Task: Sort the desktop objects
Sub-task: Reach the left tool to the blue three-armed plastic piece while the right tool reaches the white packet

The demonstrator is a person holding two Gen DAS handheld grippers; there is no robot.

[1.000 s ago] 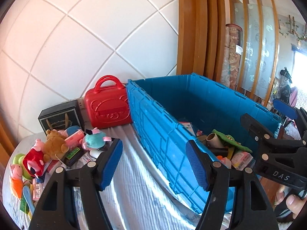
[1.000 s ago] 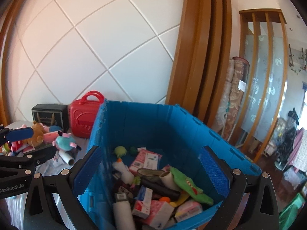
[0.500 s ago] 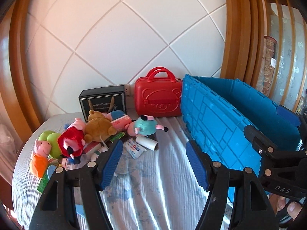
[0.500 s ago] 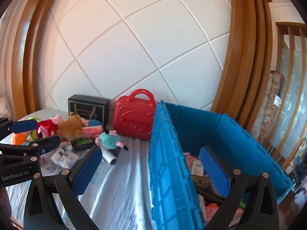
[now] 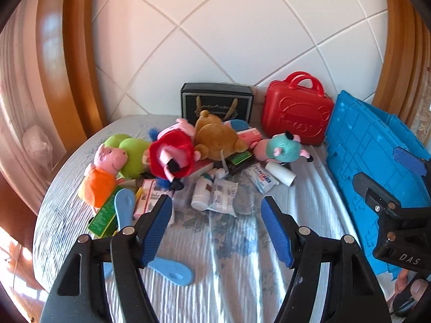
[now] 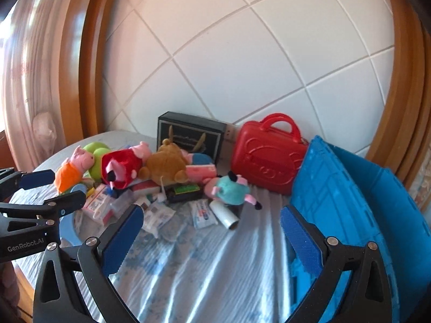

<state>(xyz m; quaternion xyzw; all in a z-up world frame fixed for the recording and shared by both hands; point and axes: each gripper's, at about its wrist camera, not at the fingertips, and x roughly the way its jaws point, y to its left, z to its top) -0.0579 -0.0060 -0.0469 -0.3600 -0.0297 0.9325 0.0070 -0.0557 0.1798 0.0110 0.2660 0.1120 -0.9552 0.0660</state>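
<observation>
While both grippers hang over the cloth-covered table (image 5: 231,266) with jaws spread and nothing between them, the left gripper (image 5: 216,231) points at a clear packet (image 5: 223,196) in the clutter. The right gripper (image 6: 211,238) sits nearer the blue crate (image 6: 358,207). Left of the crate stand a red case (image 5: 296,115) and a heap of plush toys (image 5: 172,153).

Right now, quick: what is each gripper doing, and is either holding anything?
Left gripper: open, holding nothing, over the tablecloth.
Right gripper: open, holding nothing, beside the blue crate.
</observation>
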